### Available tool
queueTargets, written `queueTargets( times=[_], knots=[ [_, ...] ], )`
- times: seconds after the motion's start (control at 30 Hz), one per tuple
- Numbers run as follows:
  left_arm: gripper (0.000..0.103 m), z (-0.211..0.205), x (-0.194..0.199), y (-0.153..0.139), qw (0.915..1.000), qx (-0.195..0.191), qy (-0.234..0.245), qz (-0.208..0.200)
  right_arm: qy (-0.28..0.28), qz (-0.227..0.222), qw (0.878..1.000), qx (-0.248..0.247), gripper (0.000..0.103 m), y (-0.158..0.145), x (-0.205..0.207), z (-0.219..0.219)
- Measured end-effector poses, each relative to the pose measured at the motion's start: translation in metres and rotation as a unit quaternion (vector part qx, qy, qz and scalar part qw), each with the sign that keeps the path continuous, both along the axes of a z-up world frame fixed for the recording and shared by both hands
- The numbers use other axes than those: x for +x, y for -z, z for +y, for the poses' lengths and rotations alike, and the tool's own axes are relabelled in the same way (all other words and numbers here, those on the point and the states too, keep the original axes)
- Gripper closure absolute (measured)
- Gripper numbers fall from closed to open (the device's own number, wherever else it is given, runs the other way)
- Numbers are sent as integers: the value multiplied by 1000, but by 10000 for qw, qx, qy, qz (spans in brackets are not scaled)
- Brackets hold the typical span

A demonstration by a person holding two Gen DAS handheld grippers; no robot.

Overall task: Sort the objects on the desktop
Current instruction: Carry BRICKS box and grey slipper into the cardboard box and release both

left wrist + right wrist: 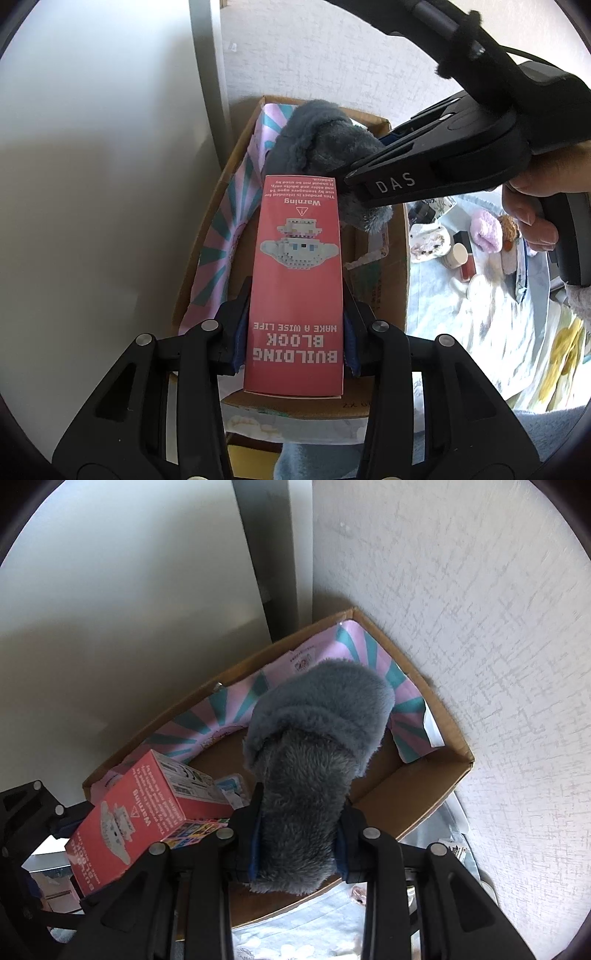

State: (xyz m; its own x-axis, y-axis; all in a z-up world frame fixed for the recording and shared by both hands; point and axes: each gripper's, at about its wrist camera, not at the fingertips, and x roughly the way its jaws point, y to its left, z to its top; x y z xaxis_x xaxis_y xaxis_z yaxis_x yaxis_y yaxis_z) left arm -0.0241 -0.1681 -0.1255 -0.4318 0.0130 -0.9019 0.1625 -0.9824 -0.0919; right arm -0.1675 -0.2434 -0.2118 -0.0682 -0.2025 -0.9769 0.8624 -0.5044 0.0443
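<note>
A red building-block box [297, 280] is clamped at its near end between the pads of my left gripper [293, 339], pointing down over an open cardboard box [400, 254]. My right gripper [299, 843] is shut on the heel of a grey fluffy slipper [314, 738], which hangs toe-first over the same cardboard box [417, 801]. In the left wrist view the right gripper [380, 177] reaches in from the right, with the slipper [321, 144] just beyond the red box's far end. The red box [125, 830] shows at lower left of the right wrist view.
A pink and teal striped paper [229, 709] lines the carton's far wall. The carton sits in a corner against white walls [461, 609]. To its right a patterned cloth [491, 325] carries a cup [456, 254], pink fluffy items [487, 232] and small jars. A person's hand [535, 206] grips the right tool.
</note>
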Motion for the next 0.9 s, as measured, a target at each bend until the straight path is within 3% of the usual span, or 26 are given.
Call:
queueTargets(
  times=[0.2,0.23,0.27,0.3,0.33,0.37,0.47,0.57,0.9],
  knots=[
    [64,1,-5,4,9998,49,158,-120,28,-2,10000,-38,72,6,3,-6],
    [64,1,-6,4,9998,33,155,-147,63,9,10000,-70,66,6,3,-7],
    [60,1,-7,4,9997,57,164,-175,128,0,9998,-134,53,5,1,-7],
    [37,2,-8,4,9997,74,176,-173,189,-32,9996,-189,43,5,-1,-7],
    [15,3,-8,3,9997,30,174,-158,230,-80,9994,-239,16,4,-3,-7],
    [3,4,-9,2,9998,-47,167,-124,271,-66,9992,-288,0,3,-5,-7],
    [0,6,-6,-2,9996,-176,205,116,303,85,9988,-377,0,-4,-10,-3],
    [0,5,-6,1,9996,-194,175,109,288,265,9981,-468,0,-19,-7,23],
    [0,4,-6,12,9997,-77,136,199,324,584,9960,-590,0,-44,-5,44]
  ],
)
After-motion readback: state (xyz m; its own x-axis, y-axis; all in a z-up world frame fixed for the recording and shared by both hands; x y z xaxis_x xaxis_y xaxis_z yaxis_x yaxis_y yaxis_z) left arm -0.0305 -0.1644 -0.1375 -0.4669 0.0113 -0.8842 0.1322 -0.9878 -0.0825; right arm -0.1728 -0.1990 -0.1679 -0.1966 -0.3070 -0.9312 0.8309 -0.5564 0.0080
